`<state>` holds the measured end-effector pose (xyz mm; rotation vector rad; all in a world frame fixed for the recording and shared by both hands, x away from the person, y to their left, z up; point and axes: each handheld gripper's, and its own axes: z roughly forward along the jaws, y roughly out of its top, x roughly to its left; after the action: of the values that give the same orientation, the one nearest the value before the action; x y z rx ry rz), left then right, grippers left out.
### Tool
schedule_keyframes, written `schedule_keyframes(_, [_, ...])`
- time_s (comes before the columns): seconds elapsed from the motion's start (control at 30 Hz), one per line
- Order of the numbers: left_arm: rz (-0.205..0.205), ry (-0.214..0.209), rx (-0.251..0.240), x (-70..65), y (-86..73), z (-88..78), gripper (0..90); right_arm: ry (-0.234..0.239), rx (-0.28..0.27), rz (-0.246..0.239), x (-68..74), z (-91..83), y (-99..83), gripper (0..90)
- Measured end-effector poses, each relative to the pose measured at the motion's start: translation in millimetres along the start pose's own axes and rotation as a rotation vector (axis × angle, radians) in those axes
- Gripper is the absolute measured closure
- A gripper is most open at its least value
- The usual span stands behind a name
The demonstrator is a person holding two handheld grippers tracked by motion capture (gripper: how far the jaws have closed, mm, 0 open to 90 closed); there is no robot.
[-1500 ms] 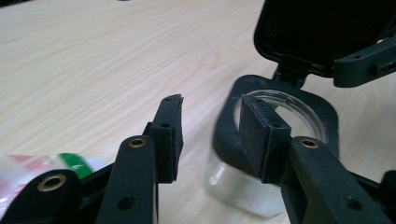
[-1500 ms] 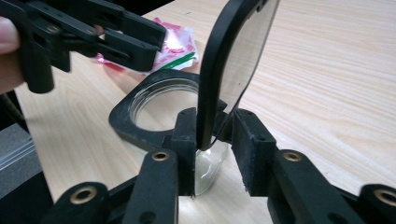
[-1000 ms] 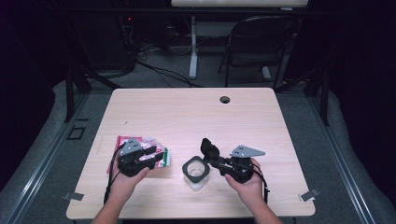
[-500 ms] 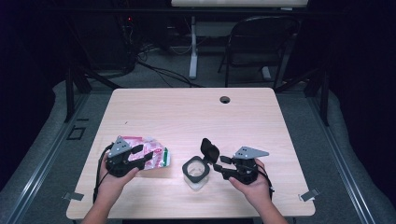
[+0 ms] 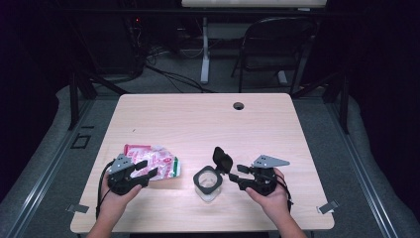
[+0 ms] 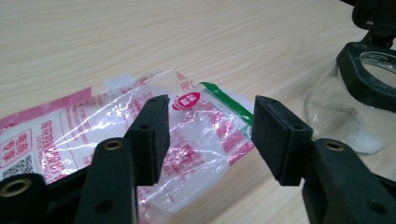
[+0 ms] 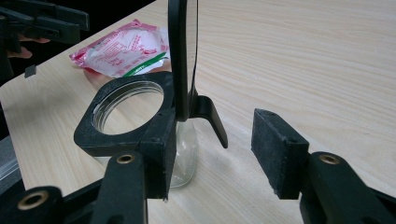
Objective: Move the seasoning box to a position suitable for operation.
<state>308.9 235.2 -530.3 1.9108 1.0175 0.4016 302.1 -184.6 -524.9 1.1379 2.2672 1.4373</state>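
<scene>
A clear glass jar (image 5: 208, 182) with a black collar stands near the table's front, its black flip lid (image 5: 222, 158) upright and open. My right gripper (image 5: 236, 172) sits just right of it. Its jaws have just been opening and stand wide (image 7: 212, 149), with the lid's hinge tab between them untouched, beside the collar (image 7: 126, 116) and lid (image 7: 182, 56). A crumpled pink, white and green plastic bag (image 5: 154, 159) lies flat to the left. My left gripper (image 5: 143, 168) hovers at its near edge, jaws also just opened (image 6: 210, 130), the bag (image 6: 93, 126) loose beneath them and the jar (image 6: 345, 107) beyond.
The light wooden table (image 5: 198, 119) has a cable hole (image 5: 238, 105) at the back. A folding chair (image 5: 277, 49) and cables sit on the dark floor behind. The front edge of the table is close under both hands.
The left gripper has drawn back leftward off the bag, which now lies released on the table. The right gripper's jaws have spread apart beside the jar's open lid.
</scene>
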Motion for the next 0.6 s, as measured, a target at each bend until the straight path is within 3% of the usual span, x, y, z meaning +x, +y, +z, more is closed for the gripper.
schedule_keyframes(0.2, [0.028,-0.002,0.035,-9.2,-1.9,10.2,32.2,0.005,0.017,0.002,-0.8,1.1,-1.0,49.8])
schedule_keyframes(0.4, [0.070,0.003,0.081,-15.0,-6.6,21.9,26.4,0.015,-0.010,0.030,-2.1,-0.1,-1.1,48.8])
schedule_keyframes(0.6, [0.135,0.065,0.116,-20.3,-10.6,30.4,23.7,0.012,-0.001,0.019,-1.9,0.0,-1.0,48.8])
